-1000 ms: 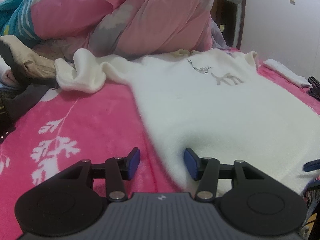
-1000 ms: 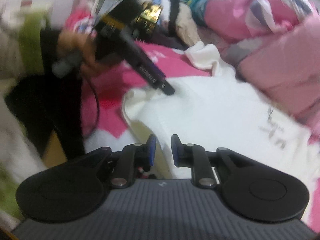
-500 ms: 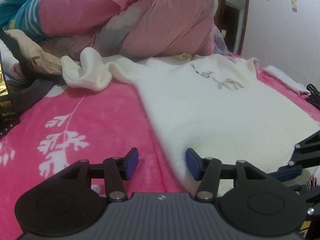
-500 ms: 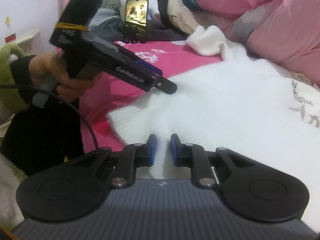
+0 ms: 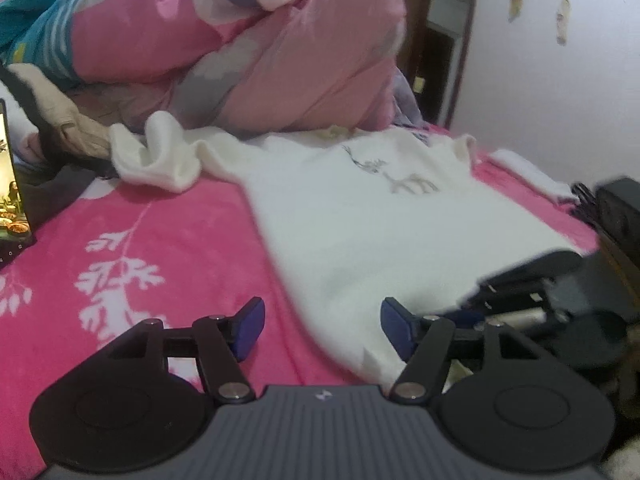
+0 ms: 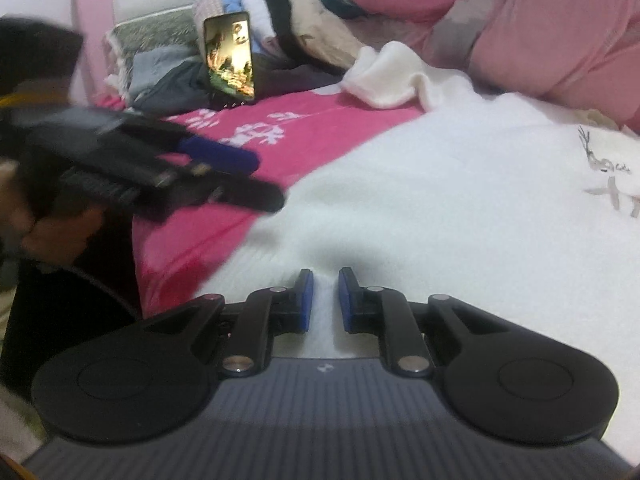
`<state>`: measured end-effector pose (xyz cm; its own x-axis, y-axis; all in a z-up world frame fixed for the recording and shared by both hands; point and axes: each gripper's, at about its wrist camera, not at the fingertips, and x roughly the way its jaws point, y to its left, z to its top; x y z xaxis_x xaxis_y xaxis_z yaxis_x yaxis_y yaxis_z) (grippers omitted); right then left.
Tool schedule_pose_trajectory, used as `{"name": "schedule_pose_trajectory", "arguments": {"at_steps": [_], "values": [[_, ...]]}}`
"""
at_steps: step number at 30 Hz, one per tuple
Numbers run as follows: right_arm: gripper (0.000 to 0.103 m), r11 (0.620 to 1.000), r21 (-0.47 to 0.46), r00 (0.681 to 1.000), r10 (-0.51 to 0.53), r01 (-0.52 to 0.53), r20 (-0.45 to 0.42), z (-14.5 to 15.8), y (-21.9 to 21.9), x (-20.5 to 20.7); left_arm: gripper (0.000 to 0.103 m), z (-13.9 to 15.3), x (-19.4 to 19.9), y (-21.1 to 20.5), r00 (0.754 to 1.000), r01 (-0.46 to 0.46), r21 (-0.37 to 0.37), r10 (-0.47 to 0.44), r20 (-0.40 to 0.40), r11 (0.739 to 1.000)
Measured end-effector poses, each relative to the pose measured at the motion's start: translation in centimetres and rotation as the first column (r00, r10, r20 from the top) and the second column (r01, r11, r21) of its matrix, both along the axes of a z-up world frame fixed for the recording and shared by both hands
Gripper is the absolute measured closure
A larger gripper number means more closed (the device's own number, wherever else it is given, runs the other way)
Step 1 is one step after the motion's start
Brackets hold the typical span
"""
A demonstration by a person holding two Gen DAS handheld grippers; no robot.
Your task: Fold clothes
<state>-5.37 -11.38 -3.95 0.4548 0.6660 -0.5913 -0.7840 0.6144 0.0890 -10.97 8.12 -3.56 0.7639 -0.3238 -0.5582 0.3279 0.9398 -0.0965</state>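
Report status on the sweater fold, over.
Left gripper opening, pads astride the white sweater's near edge, not pressing. Right gripper nearly shut at the hem, grip unclear. Sweater spread flat, unfolded. Sleeve bunched; phone well clear.

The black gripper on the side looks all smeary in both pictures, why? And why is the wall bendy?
Right wrist view: the left gripper is smeared by motion blur, its jaws opening; the white sweater near the lens stays fairly sharp. Left wrist view: the right gripper is smeared too, and the fisheye lens curves the wall and darkens the corners.
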Motion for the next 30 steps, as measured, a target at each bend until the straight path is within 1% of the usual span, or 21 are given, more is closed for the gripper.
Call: {"name": "schedule_pose_trajectory", "arguments": {"at_steps": [3, 4, 5, 7, 9, 11, 12, 15, 18, 20, 23, 26, 30], "values": [[0.091, 0.997, 0.065, 0.998, -0.025, 0.028, -0.050, -0.1, -0.7, 0.6, 0.038, -0.9, 0.0, -0.9, 0.999, -0.024, 0.064, 0.026, -0.034, 0.998], [0.091, 0.995, 0.094, 0.996, -0.032, 0.040, -0.079, -0.1, -1.2, 0.8, 0.038, -1.2, 0.2, -1.1, 0.998, -0.026, 0.070, 0.030, -0.047, 0.997], [0.091, 0.991, 0.124, 0.993, -0.039, 0.052, -0.108, -0.2, -1.6, 1.1, 0.038, -1.4, 0.1, -1.3, 0.998, -0.029, 0.080, 0.033, -0.048, 0.996], [0.089, 0.983, 0.168, 0.990, -0.057, 0.078, -0.130, 0.4, -2.7, 1.1, 0.038, -1.7, 0.0, -1.6, 0.999, -0.030, 0.106, 0.035, -0.040, 0.994], [0.087, 0.975, 0.192, 0.991, -0.096, 0.112, -0.095, 1.7, -4.3, 0.5, 0.038, -1.7, -0.1, -1.9, 0.999, -0.029, 0.127, 0.034, -0.036, 0.991], [0.087, 0.963, 0.210, 0.985, -0.156, 0.169, -0.077, 3.3, -7.0, -0.2, 0.037, -1.7, -0.1, -1.9, 0.999, -0.026, 0.133, 0.031, -0.038, 0.991], [0.087, 0.959, 0.200, 0.979, -0.190, 0.202, -0.078, 3.9, -8.3, -0.5, 0.037, -1.7, 0.0, -1.9, 0.999, -0.023, 0.133, 0.029, -0.041, 0.991], [0.086, 0.960, 0.071, 0.962, -0.270, 0.272, -0.045, 4.7, -11.3, -1.8, 0.037, -1.6, 0.1, -1.8, 0.999, -0.014, 0.140, 0.020, -0.043, 0.990], [0.085, 0.960, -0.014, 0.960, -0.280, 0.279, -0.033, 4.5, -12.5, -3.1, 0.037, -1.6, 0.1, -1.8, 0.999, -0.008, 0.142, 0.014, -0.042, 0.990], [0.082, 0.959, -0.050, 0.960, -0.279, 0.278, -0.022, 4.0, -12.3, -3.6, 0.037, -1.6, 0.1, -1.7, 0.999, -0.009, 0.138, 0.015, -0.043, 0.990], [0.083, 0.938, -0.151, 0.949, -0.313, 0.312, 0.016, 2.2, -11.2, -2.4, 0.036, -1.7, 0.1, -1.6, 0.999, -0.009, 0.132, 0.015, -0.042, 0.991], [0.082, 0.931, -0.169, 0.946, -0.323, 0.323, 0.025, 1.4, -11.1, -1.3, 0.036, -1.6, 0.0, -1.5, 0.999, -0.009, 0.126, 0.015, -0.040, 0.992], [0.083, 0.918, -0.169, 0.933, -0.357, 0.358, 0.035, 1.5, -10.7, 0.1, 0.036, -1.7, 0.1, -1.3, 0.999, -0.008, 0.115, 0.012, -0.040, 0.993]]}}
